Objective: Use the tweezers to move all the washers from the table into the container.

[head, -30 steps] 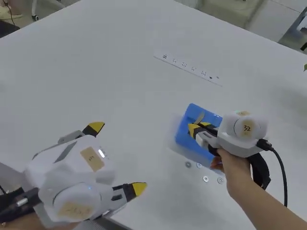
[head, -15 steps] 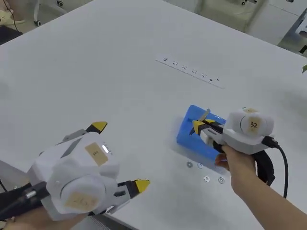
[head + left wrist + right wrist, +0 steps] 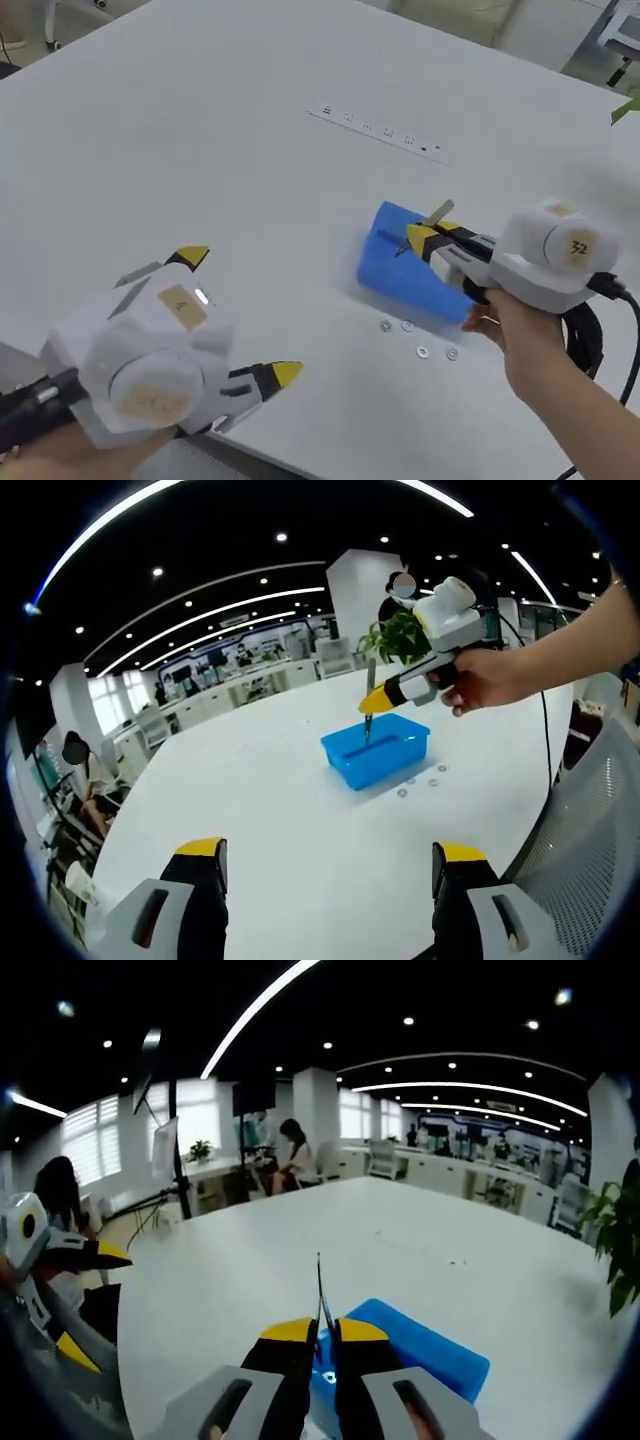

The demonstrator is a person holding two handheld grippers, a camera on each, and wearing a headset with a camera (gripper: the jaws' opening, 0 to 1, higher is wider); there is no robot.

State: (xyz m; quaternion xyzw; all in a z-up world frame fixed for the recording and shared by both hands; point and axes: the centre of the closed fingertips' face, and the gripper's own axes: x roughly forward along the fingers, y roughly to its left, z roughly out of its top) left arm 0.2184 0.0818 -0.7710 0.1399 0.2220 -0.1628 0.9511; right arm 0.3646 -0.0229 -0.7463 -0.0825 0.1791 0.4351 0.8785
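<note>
- Risk: the slim metal tweezers [image 3: 437, 213], clamped between the near-closed jaws of the right gripper [image 3: 420, 240], point down over the blue rectangular plastic container [image 3: 385, 270]. A washer released from that height could bounce out.
- Whether the tips carry a washer is too small to tell, and the container's inside looks bare.
- Four small silver washers [image 3: 406, 326] lie on the white table [image 3: 250, 180] just beside the container.
- The left gripper [image 3: 238, 315] hangs wide open and empty, well apart.
</note>
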